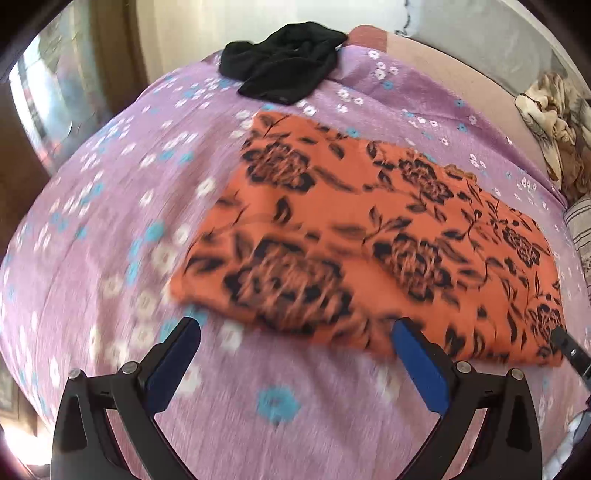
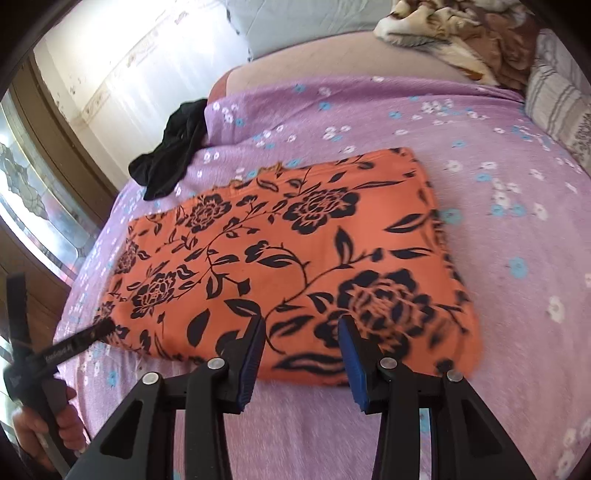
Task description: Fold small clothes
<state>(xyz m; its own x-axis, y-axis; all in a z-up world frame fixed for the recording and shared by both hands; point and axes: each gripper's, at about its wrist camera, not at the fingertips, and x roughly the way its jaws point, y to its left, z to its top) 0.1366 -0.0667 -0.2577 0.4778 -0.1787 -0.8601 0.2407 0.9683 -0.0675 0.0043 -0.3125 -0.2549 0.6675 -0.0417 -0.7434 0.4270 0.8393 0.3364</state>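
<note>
An orange garment with black flowers lies folded flat in a rectangle on the purple flowered bedsheet. My left gripper hovers at the garment's near edge, jaws wide apart and empty. My right gripper hangs over the opposite near edge, open with blue pads about a hand's width apart; the cloth under it lies flat and ungripped. In the right wrist view the left gripper shows at the far left with a hand on its handle.
A crumpled black garment lies at the bed's far edge. A brown and cream blanket and a striped pillow sit at the head end. A glass door stands beside the bed.
</note>
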